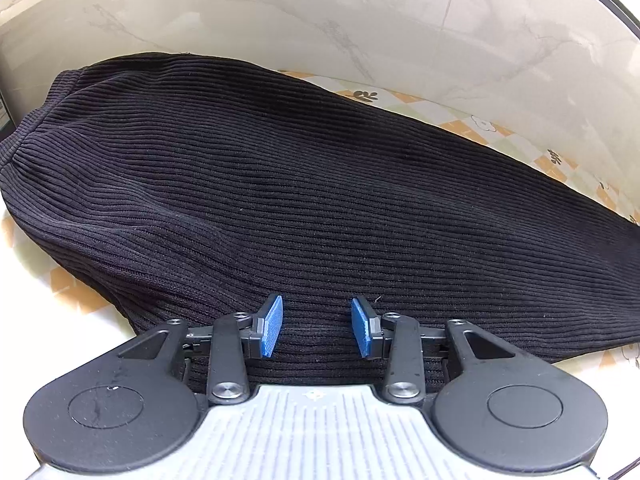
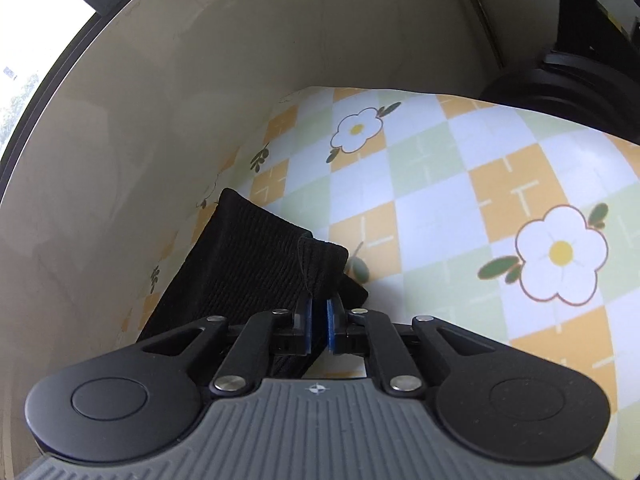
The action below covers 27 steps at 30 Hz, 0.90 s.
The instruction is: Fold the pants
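Note:
Black ribbed pants (image 1: 304, 200) lie flat across the table in the left wrist view, waistband at the far left, legs running off to the right. My left gripper (image 1: 317, 326) hovers over their near edge, its blue pads (image 1: 273, 326) apart with only fabric lying flat beneath them. In the right wrist view the leg end of the pants (image 2: 256, 256) lies by the wall, and my right gripper (image 2: 319, 322) is shut on the hem corner, the black cloth pinched between its blue pads (image 2: 331, 326).
The table wears a checked cloth with white flowers (image 2: 460, 184). A pale marbled wall (image 1: 320, 20) runs along the far edge behind the pants. A black stand (image 2: 576, 72) sits at the table's far right corner. A window (image 2: 36, 24) shows at upper left.

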Each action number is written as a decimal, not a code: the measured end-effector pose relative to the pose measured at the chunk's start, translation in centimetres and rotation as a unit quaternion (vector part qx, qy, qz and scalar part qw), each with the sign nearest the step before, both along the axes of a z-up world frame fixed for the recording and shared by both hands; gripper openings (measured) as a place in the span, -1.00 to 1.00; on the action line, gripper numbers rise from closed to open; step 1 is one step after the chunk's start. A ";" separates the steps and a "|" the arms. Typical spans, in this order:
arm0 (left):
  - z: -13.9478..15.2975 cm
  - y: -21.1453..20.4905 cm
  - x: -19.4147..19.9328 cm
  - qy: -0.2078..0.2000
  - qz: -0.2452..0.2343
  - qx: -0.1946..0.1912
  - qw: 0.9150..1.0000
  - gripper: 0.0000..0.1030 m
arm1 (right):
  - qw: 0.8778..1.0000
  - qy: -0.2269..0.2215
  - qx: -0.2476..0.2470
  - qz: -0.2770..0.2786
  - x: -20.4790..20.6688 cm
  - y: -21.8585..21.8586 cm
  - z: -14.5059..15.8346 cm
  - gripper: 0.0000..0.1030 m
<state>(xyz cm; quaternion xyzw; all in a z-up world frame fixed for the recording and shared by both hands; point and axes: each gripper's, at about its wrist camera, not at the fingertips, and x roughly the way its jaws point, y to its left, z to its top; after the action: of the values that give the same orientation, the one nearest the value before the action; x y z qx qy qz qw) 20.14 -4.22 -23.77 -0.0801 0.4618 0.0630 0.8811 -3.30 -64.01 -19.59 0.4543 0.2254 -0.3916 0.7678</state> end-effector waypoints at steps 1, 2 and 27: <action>0.0 0.1 0.2 0.001 0.000 -0.001 1.000 -0.21 | 1.000 0.005 -0.004 0.001 0.0 0.2 0.2 -0.83; 0.0 0.3 0.4 0.003 -0.001 -0.003 1.000 -0.20 | 1.000 0.015 -0.009 0.000 0.2 0.5 0.4 -0.75; 1.1 1.7 -0.7 0.077 -0.037 -0.020 0.996 -0.18 | 0.999 0.033 -0.027 -0.009 3.3 -0.9 -0.1 -0.74</action>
<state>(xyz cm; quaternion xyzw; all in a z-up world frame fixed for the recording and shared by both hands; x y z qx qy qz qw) 19.46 -2.55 -22.68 -0.0756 0.5324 0.0275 0.8427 0.01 -64.86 -19.73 0.4227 0.2357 -0.4191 0.7682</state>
